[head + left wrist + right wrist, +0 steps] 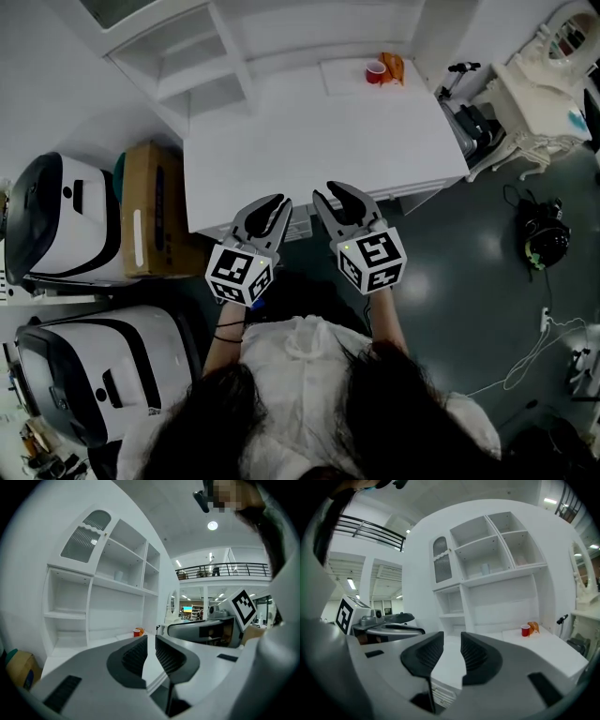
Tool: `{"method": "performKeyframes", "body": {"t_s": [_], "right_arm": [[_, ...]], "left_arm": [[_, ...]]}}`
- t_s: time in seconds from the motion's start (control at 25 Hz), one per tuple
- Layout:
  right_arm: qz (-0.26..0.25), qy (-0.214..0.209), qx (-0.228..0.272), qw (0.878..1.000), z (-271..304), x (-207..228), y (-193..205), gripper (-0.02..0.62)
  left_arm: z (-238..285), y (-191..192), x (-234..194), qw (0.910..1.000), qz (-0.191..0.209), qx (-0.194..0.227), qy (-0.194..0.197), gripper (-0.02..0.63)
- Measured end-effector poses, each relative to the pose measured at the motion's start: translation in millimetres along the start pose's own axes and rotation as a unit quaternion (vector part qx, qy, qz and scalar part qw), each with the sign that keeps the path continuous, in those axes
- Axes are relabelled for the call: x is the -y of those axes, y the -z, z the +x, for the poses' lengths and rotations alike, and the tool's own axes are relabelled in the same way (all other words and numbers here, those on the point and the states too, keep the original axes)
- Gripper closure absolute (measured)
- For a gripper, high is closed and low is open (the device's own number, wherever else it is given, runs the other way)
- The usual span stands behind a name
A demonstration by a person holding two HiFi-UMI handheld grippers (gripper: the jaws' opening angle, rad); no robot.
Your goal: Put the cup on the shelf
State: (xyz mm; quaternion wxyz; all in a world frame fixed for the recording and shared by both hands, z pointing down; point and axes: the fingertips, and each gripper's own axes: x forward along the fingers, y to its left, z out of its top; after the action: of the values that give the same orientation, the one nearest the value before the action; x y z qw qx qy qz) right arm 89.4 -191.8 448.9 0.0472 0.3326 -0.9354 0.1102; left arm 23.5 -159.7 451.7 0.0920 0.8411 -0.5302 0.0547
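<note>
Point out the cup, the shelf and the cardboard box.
cup (375,72), head view, on its red rim.
shelf (501,575), right gripper view, on the long middle board.
cardboard box (159,202), head view, on its brown top face.

Matt white all round, dark ribbed grip faces up close

The worktop (319,131) reads as smooth, matt white board, and the shelf (487,569) matches it in flat white paint. The cup (375,72) shines like glossy red plastic, and the orange wrapper (394,66) looks crinkly and slick. Left tongs (151,637) and right tongs (452,634) are matt grey moulded plastic, their pads (425,654) darker and finely ribbed. The cardboard box (150,211) is dull, papery brown, the floor (469,272) is dark and glossy, and the person's top (300,375) is soft white cloth.
</note>
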Motion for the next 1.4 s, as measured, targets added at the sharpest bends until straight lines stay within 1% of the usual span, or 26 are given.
{"method": "performKeyframes", "body": {"t_s": [0.24, 0.4, 0.76, 1.12, 1.4], "right_arm": [[-0.002, -0.013, -0.007, 1.000, 6.6, -21.8, 4.2, 0.474], [-0.001, -0.021, -0.007, 1.000, 9.8, -47.4, 6.7, 0.474], [0.004, -0.029, -0.020, 0.999, 13.5, -135.5, 29.9, 0.474], [0.009, -0.029, -0.032, 0.999, -6.1, -217.9, 61.1, 0.480], [0.004, -0.040, -0.039, 0.998, -14.6, -261.1, 72.5, 0.482]], "left_arm": [[-17.9, 0.3, -8.8, 1.0000, 0.000, 0.002, -0.008, 0.545], [-40.9, 3.3, -16.0, 0.9999, -0.003, 0.005, -0.012, 0.545], [-130.0, 22.1, -43.8, 0.9993, -0.017, 0.009, -0.033, 0.545], [-213.9, 51.1, -40.2, 0.9992, -0.026, 0.008, -0.031, 0.545], [-255.2, 61.2, -40.4, 0.9988, -0.031, 0.011, -0.037, 0.545]]}}
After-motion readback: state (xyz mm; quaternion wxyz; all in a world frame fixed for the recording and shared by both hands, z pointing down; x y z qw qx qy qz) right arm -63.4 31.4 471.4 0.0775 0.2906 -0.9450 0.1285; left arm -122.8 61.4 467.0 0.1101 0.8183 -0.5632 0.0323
